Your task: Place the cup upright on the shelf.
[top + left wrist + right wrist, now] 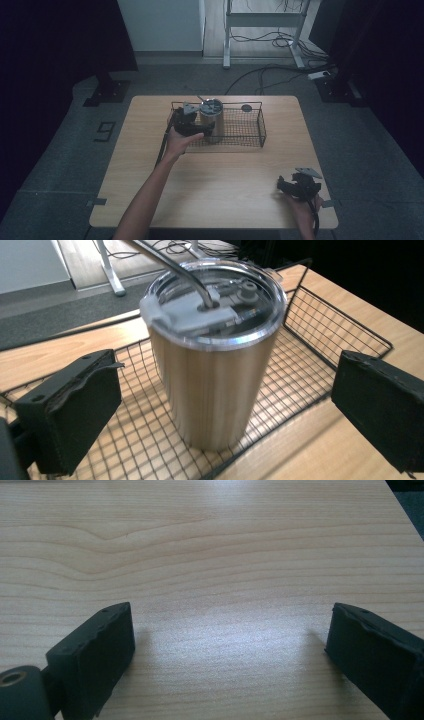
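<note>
**A:** Where is the cup?

**B:** The metal cup (215, 365) stands inside the wire basket (340, 325). The left gripper (220, 405) is wide open around it. Squeeze slowly, keep it straight.

**A:** And the right gripper (230, 645)?

**B:** Open, holding nothing, far from the basket.

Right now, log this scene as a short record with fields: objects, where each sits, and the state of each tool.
surface: wooden table
container: black wire basket, at the table's far side
item: steel tumbler with clear lid and metal straw, upright in the basket's left end
left tool: jaws open on either side of the tumbler, not touching it
right tool: jaws open over bare wood near the table's front right corner, nothing between them
other: small dark round object on the table behind the basket, too small to identify
</note>
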Action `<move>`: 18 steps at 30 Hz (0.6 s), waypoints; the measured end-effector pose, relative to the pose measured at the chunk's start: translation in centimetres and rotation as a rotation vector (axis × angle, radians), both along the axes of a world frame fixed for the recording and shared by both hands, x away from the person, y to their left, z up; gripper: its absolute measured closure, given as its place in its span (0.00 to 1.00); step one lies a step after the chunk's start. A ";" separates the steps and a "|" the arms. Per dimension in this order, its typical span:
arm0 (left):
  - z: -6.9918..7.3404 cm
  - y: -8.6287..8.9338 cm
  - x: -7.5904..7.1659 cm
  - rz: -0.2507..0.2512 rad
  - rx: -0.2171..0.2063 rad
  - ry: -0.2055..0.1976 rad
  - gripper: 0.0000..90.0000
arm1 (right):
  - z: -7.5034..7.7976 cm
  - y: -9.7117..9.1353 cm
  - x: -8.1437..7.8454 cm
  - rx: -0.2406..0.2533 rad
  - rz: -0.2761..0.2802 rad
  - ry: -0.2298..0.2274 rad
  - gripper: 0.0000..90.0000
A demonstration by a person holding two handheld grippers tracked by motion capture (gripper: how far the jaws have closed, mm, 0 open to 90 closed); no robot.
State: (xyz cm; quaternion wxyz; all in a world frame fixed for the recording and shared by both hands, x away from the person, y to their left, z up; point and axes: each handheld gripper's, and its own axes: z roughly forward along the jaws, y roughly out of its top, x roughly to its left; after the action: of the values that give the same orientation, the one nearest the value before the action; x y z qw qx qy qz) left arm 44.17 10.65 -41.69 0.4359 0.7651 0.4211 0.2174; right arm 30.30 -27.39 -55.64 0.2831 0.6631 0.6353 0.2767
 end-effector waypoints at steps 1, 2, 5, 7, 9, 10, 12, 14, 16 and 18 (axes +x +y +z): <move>0.1 0.2 -0.4 -0.004 -0.002 0.005 0.01 | 0.0 0.0 0.0 0.000 0.000 0.000 0.06; 0.2 0.4 -0.8 -0.007 0.004 0.014 0.01 | 0.0 0.0 0.0 0.000 0.000 0.000 0.06; 0.4 0.8 -1.9 -0.017 0.017 0.026 0.01 | 0.0 0.0 0.0 0.000 0.000 0.000 0.06; 0.4 1.4 -3.1 -0.033 0.010 0.032 0.02 | 0.0 0.0 0.0 0.000 0.000 0.000 0.06; 0.3 1.6 -3.5 -0.037 0.005 0.034 0.02 | 0.0 0.0 0.0 0.000 0.000 0.000 0.06; 0.2 1.9 -4.1 -0.046 -0.001 0.038 0.02 | 0.0 0.0 0.0 0.000 -0.001 0.000 0.06; -0.2 2.2 -4.8 -0.056 -0.004 0.043 0.03 | 0.0 0.0 0.0 -0.001 0.001 -0.002 0.06; -0.8 2.6 -5.7 -0.063 -0.003 0.050 0.03 | 0.0 0.0 0.0 0.001 -0.001 0.000 0.06; -1.4 3.1 -6.5 -0.069 0.009 0.057 0.03 | 0.0 0.0 0.0 0.001 -0.002 0.001 0.06; -2.0 3.6 -7.4 -0.067 0.010 0.055 0.03 | 0.0 0.0 0.0 0.001 -0.002 0.002 0.06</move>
State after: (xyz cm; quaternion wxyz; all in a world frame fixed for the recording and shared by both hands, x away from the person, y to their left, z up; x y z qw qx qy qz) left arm 36.82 14.22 -43.72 0.4274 0.7866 0.4059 0.1838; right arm 30.30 -27.37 -55.61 0.2826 0.6639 0.6349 0.2760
